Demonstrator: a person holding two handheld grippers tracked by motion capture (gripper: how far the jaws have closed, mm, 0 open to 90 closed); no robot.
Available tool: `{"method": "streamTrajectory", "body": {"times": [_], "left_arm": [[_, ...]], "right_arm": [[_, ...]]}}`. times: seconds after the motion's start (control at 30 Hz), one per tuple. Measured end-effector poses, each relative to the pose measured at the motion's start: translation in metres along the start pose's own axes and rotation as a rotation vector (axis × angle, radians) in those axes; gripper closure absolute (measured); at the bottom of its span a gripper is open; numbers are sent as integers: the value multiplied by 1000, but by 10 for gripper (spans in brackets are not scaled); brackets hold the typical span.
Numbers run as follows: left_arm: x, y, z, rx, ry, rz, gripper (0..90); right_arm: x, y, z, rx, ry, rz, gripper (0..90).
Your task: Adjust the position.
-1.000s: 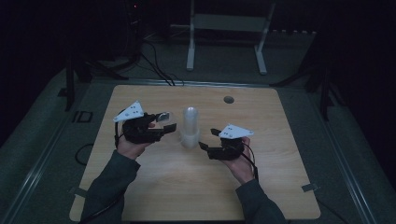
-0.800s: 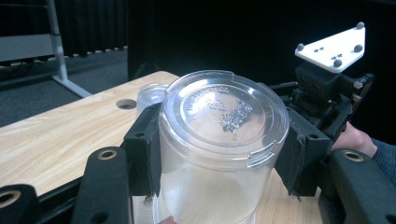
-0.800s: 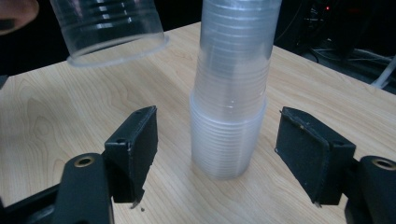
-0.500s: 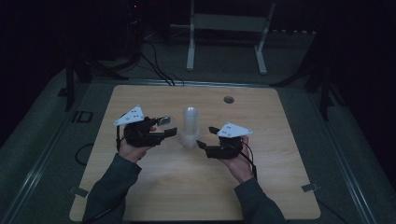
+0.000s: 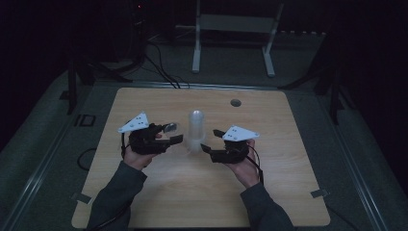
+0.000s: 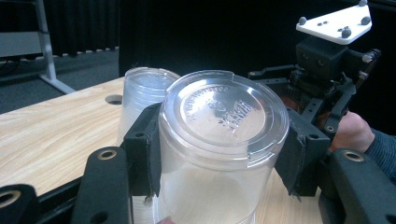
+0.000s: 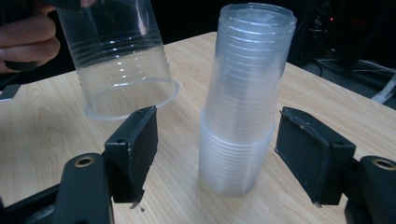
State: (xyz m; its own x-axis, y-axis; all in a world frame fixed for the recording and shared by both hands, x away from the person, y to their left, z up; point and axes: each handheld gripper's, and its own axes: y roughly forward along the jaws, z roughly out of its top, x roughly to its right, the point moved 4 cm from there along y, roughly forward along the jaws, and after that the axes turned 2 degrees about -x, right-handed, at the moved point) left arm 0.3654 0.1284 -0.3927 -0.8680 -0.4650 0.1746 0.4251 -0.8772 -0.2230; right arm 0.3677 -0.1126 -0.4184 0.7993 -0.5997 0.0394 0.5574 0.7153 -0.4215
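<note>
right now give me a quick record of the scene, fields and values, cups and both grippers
surface: wooden table
stack: clear plastic cups nested upside down, standing upright mid-table
single cup: one clear plastic cup, bottom up, held off the stack to its left in the high view
left gripper: jaws shut on the single cup's sides
right gripper: jaws open, one on either side of the stack's lower part, not touching it
table hole: round hole behind the stack

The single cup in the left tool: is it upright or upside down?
Upside down. The single cup shows its closed base uppermost between the left tool's pads; in the right gripper view its open rim faces the table, lifted clear.
</note>
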Motion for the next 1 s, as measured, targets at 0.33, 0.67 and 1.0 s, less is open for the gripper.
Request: {"method": "streamTrajectory", "body": {"times": [0.33, 0.67, 1.0], "left_arm": [[1, 0, -4, 10, -7, -8, 413], [4, -1, -5, 28, -10, -26, 413], [5, -3, -5, 68, -28, -64, 414]], "right_arm": [[-4, 1, 3, 9, -3, 14, 291], [-9, 1, 8, 23, -10, 34, 291], [-13, -1, 12, 55, -6, 59, 291]]}}
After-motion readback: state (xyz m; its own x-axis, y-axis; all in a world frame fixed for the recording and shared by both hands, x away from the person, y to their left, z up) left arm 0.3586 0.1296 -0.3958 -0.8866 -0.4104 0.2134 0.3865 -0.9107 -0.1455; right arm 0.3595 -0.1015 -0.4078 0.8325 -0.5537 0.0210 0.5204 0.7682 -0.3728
